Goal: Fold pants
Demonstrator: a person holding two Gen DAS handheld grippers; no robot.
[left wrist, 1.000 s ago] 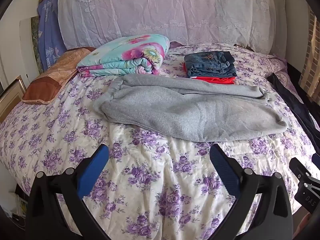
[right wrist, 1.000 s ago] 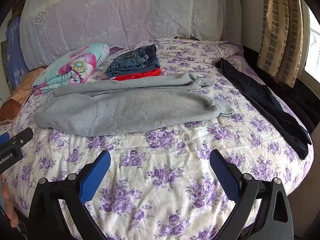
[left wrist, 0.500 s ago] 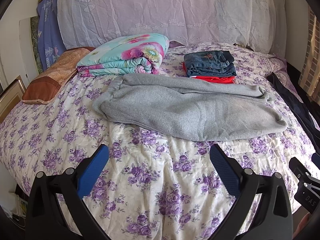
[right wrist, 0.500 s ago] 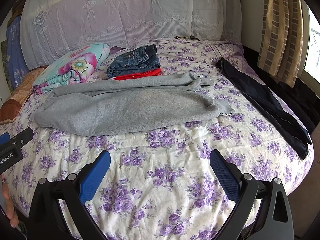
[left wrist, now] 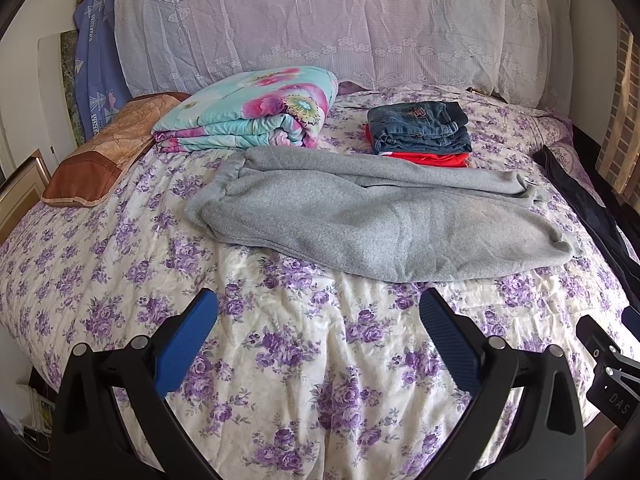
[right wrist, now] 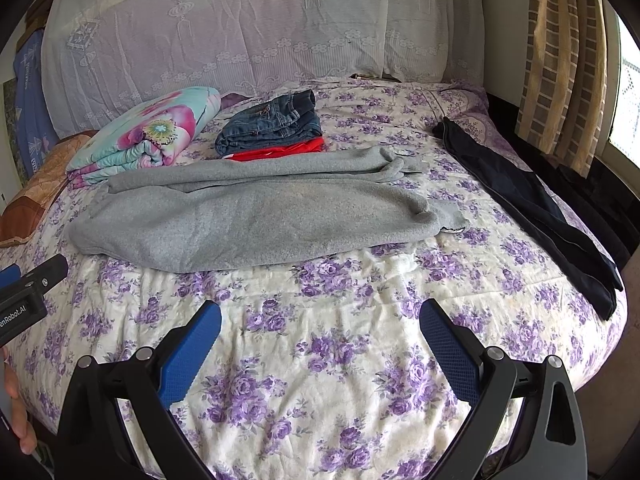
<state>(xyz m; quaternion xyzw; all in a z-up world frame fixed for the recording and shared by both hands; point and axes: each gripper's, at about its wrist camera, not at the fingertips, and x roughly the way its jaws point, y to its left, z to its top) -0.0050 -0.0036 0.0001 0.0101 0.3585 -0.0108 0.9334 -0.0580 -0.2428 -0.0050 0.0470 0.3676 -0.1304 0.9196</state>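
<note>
**Grey sweatpants laid across the bed, both grippers wide and empty**

The grey fleece sweatpants (left wrist: 376,220) lie flat across the middle of the bed with the purple-flowered white quilt (left wrist: 304,344), waistband toward the left, cuffs toward the right, one leg lying behind the other. In the right wrist view the same sweatpants (right wrist: 256,216) stretch from the left edge of the quilt (right wrist: 340,344) past its middle.

The left gripper (left wrist: 318,312) hangs above the near part of the quilt, well short of the sweatpants; its blue-padded fingers (left wrist: 188,336) are spread wide with nothing between them. The right gripper (right wrist: 320,316) is likewise over bare quilt, its blue fingers (right wrist: 448,348) fully apart and holding nothing.

Behind the sweatpants sit a folded turquoise quilt with pink flowers (left wrist: 248,108) on the left and folded blue jeans (left wrist: 418,128) stacked on a folded red garment (left wrist: 432,158) to the right of it. A dark navy garment (right wrist: 528,208) lies stretched along the bed's right edge. A brown patchwork pillow (left wrist: 100,160) rests at the far left, and a white lace cover (left wrist: 320,20) drapes the headboard.
</note>
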